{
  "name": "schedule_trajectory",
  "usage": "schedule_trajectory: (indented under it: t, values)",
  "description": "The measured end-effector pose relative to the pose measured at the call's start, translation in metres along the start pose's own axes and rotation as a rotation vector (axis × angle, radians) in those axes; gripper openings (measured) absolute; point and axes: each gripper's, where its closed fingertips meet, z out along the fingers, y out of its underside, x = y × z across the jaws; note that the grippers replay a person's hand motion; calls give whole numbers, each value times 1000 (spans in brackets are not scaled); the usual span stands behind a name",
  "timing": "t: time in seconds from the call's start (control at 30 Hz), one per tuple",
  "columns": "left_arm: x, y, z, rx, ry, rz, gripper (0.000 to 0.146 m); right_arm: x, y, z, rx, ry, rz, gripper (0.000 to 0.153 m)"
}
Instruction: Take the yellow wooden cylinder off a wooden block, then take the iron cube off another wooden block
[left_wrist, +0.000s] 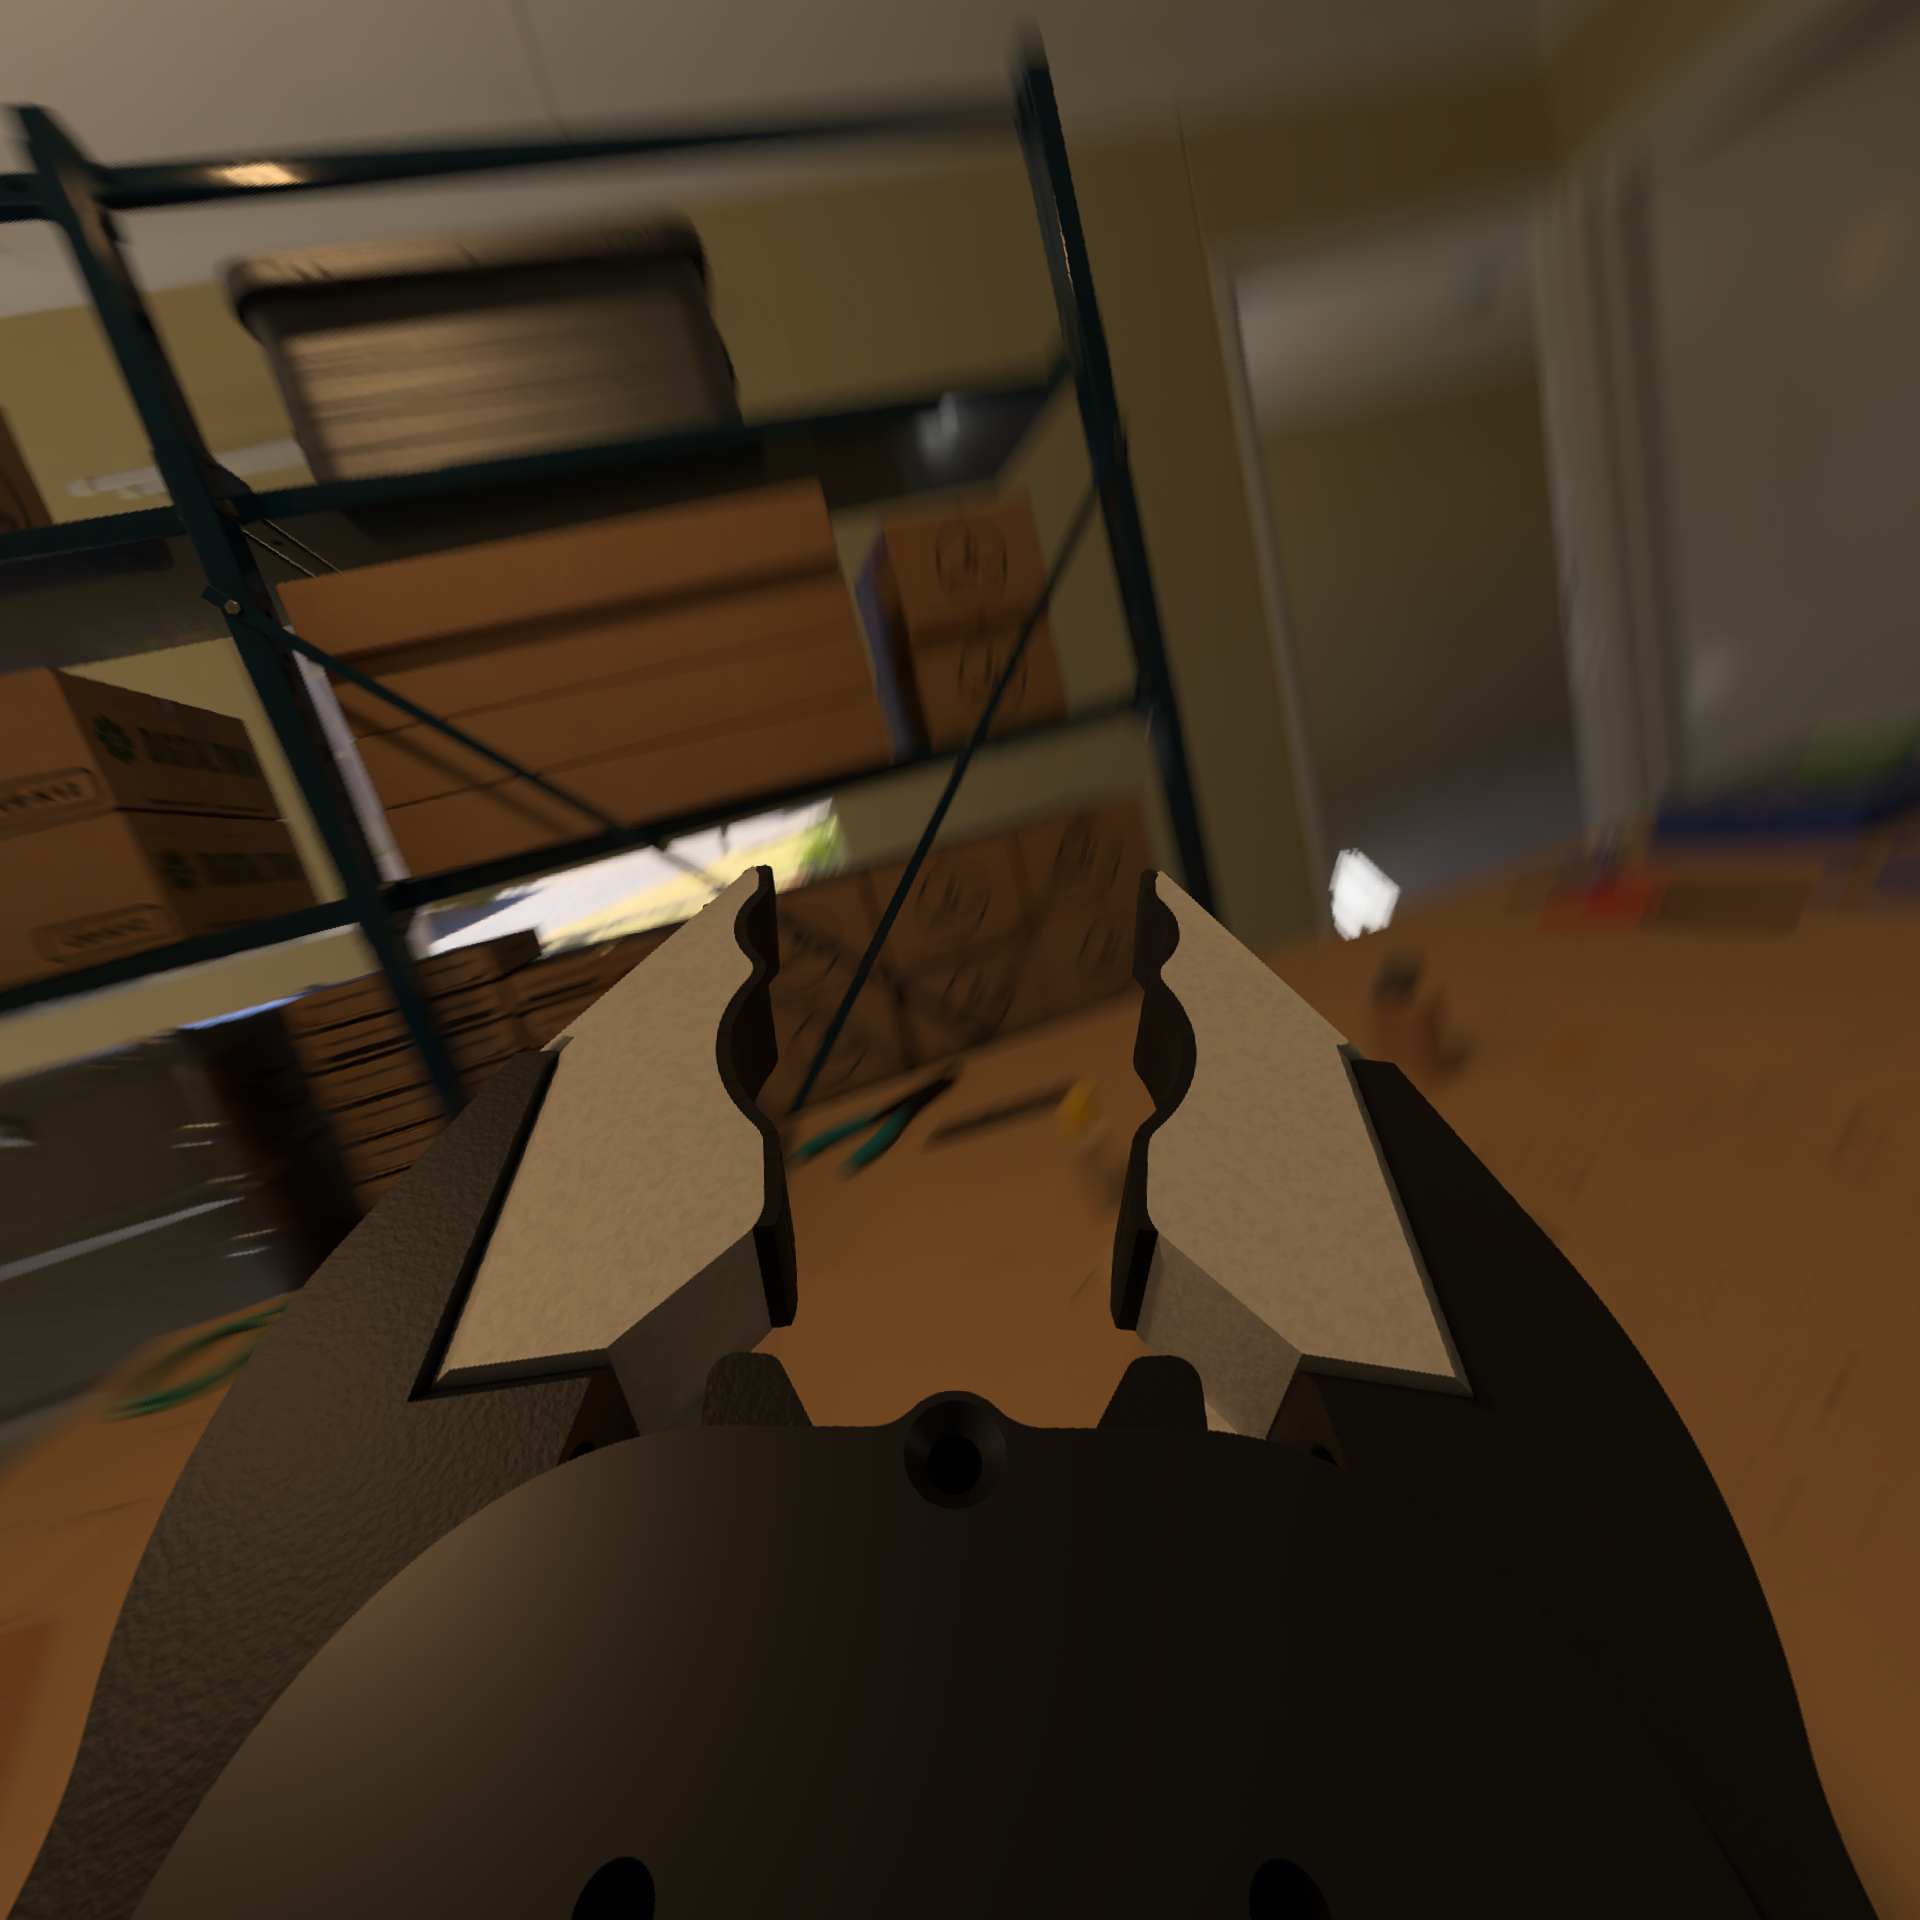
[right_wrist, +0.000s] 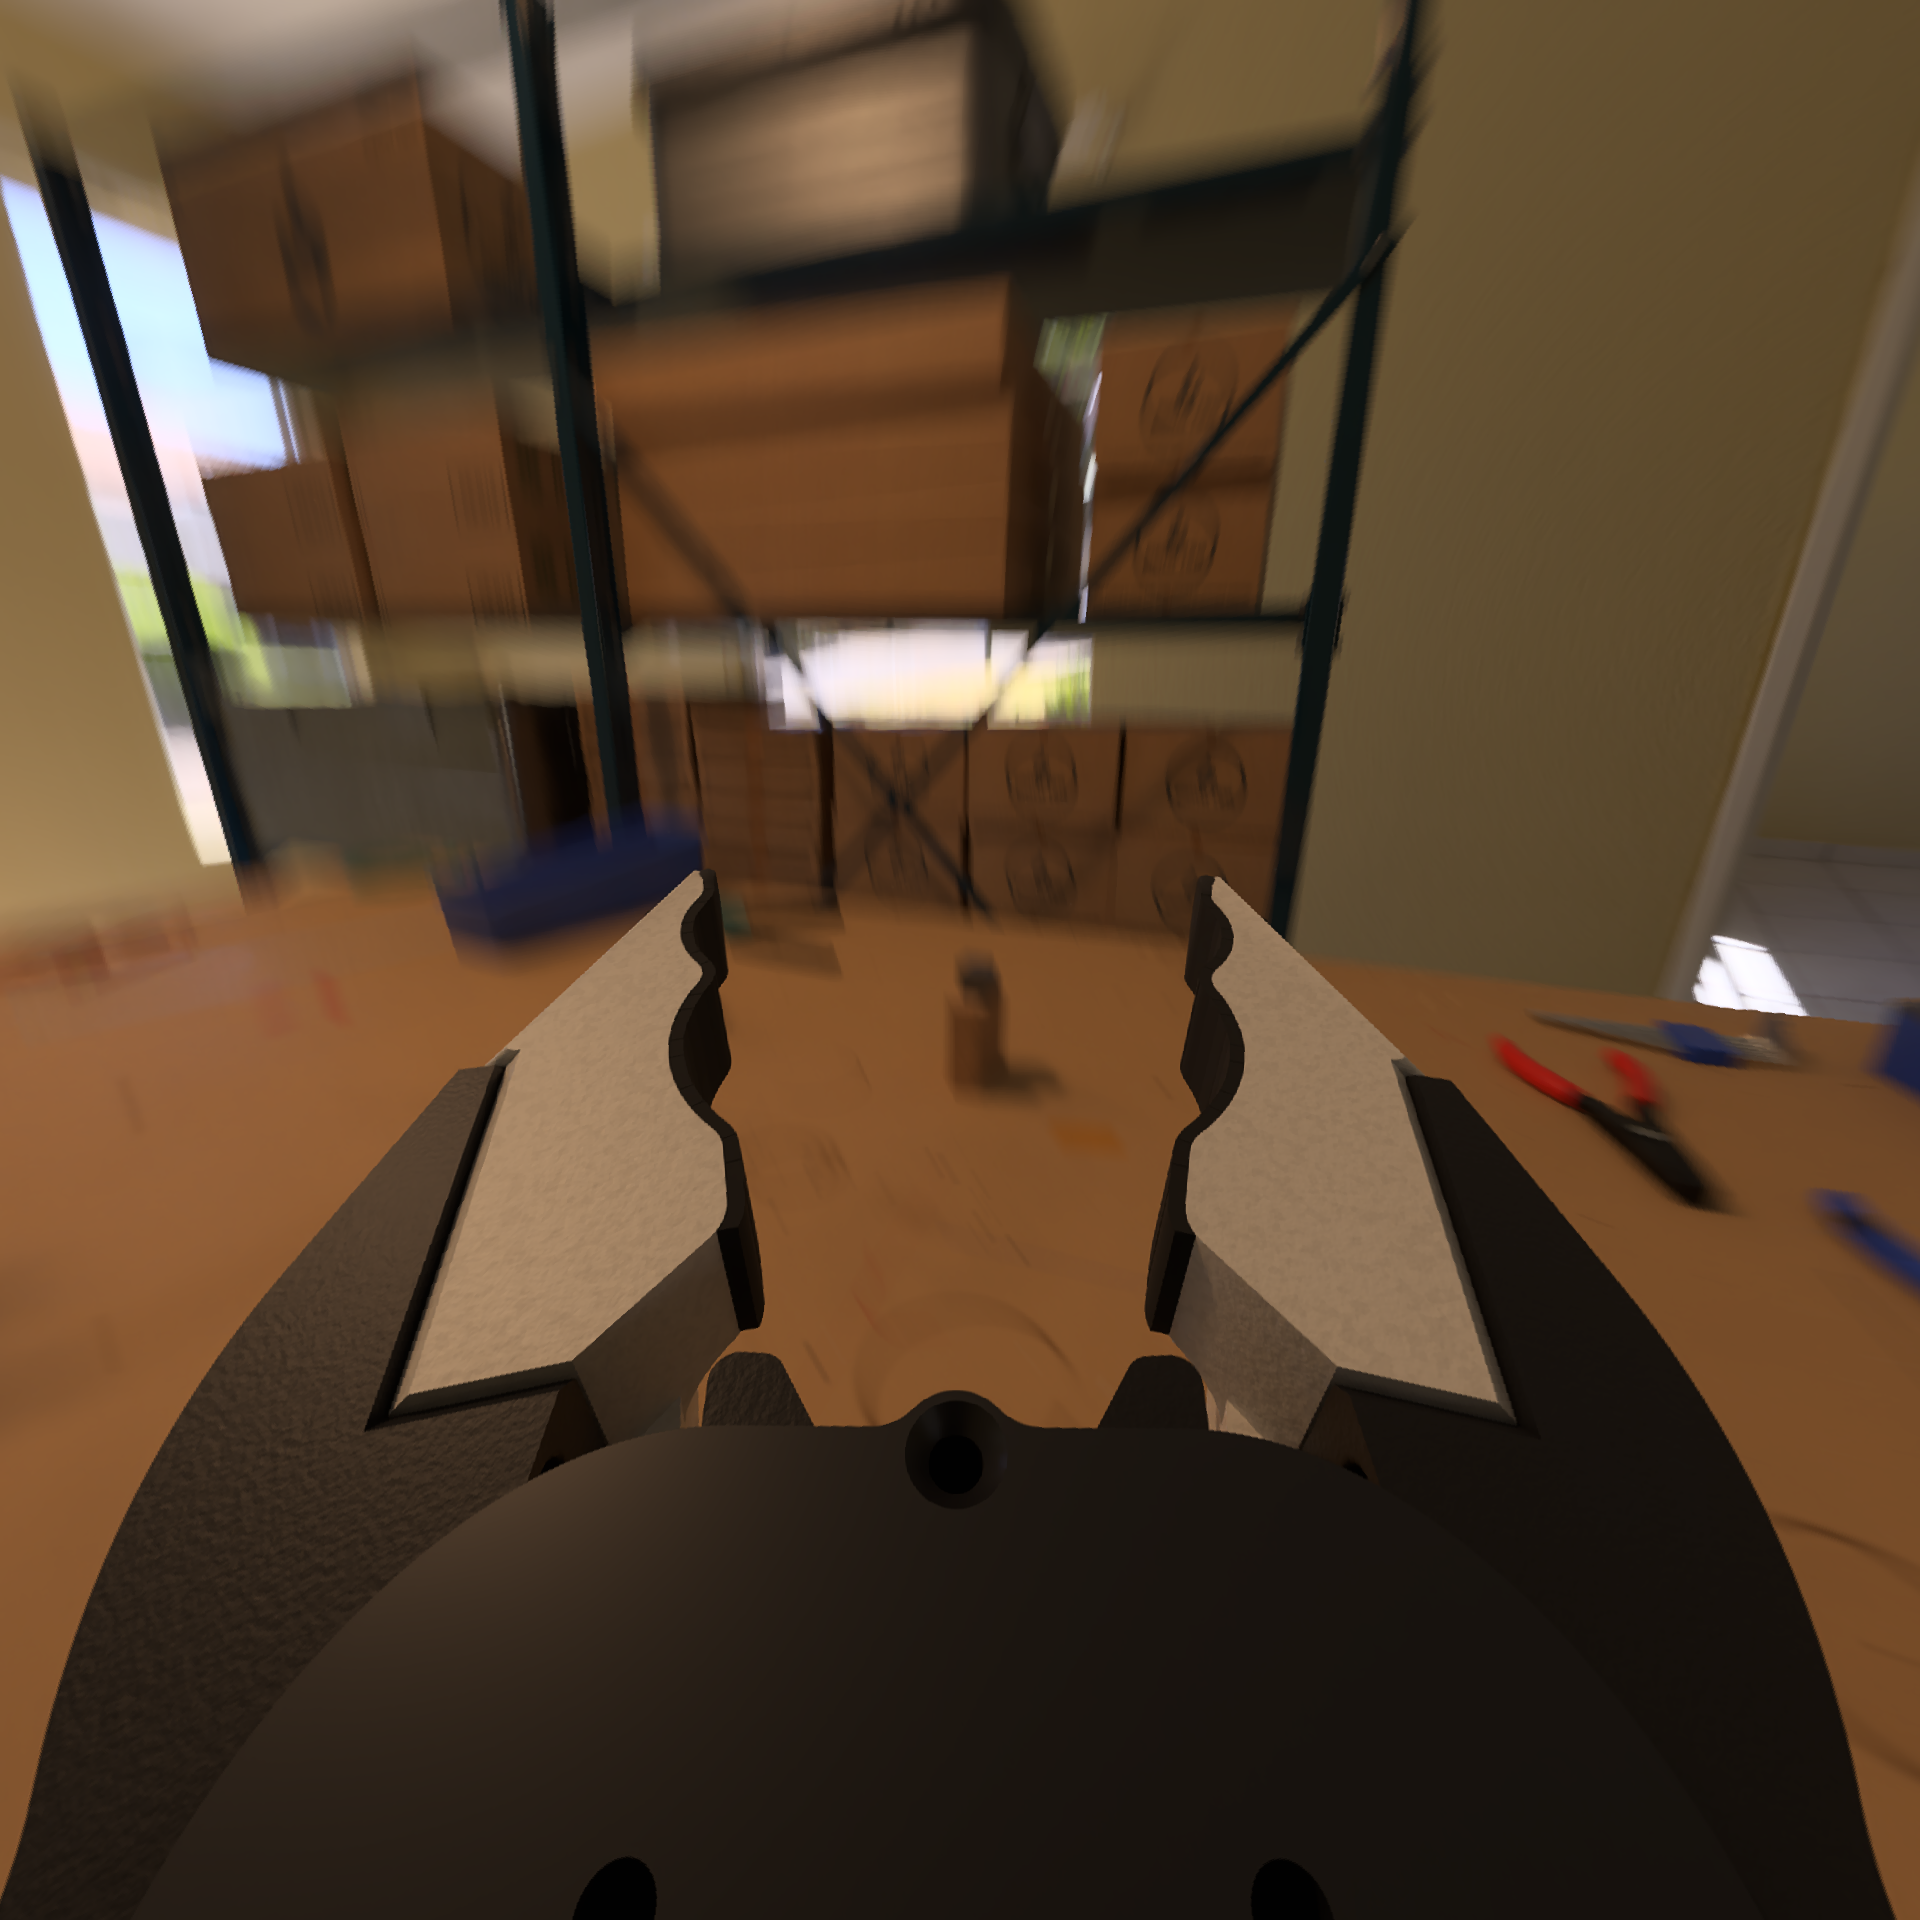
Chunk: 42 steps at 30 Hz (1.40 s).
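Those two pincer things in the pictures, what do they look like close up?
The left gripper and right gripper match: a rounded dark brown-black textured body with a round recessed hole at its centre, and two pale beige wedge-shaped fingers with dark, wavy scalloped inner edges. No cables or sleeves show.

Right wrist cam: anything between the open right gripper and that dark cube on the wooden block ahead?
Nothing that the blurred right wrist view shows: only bare tabletop lies between the right gripper and the wooden block carrying the dark cube.
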Motion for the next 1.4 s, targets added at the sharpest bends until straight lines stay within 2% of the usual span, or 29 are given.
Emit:
schedule_trajectory:
  t: [0.07, 0.1, 0.2, 0.27, 0.37, 0.5, 0.6, 0.67, 0.73, 0.8, 1.0, 1.23, 1.4]
  values:
    - [34, -21, 22, 184, -13, -211, 69, -19, -18, 17, 244, 35, 202, 88]
    - [51, -25, 35, 226, 7, -279, 69, -29, -19, 28, 282, 37, 253, 87]
    - [83, -5, 89, 164, 49, -382, 77, -63, -8, 73, 204, 15, 263, 97]
    - [87, 29, 129, 66, 36, -407, 85, -78, 6, 109, 115, -26, 209, 103]
    - [84, 107, 175, -160, -4, -389, 87, -72, 42, 163, 14, 25, 153, 106]
    - [76, 203, 205, -351, -98, -351, 86, -55, 134, 217, -213, 135, 151, 105]
    - [72, 248, 218, -384, -148, -288, 85, -36, 168, 244, -196, 232, -8, 98]
    - [73, 266, 222, -390, -170, -325, 84, -27, 183, 253, -184, 275, -124, 97]
    - [73, 267, 226, -360, -172, -332, 84, -21, 196, 256, -193, 308, -118, 97]
    - [74, 269, 230, -365, -162, -270, 83, -16, 195, 259, -157, 338, -101, 95]
    - [79, 278, 244, -393, -165, -139, 78, -1, 208, 282, -227, 374, -207, 67]
    - [85, 290, 256, -465, -153, -72, 74, 6, 225, 298, -325, 322, -118, 52]
    - [79, 296, 259, -484, -171, -150, 62, 9, 236, 305, -404, 309, -92, 52]
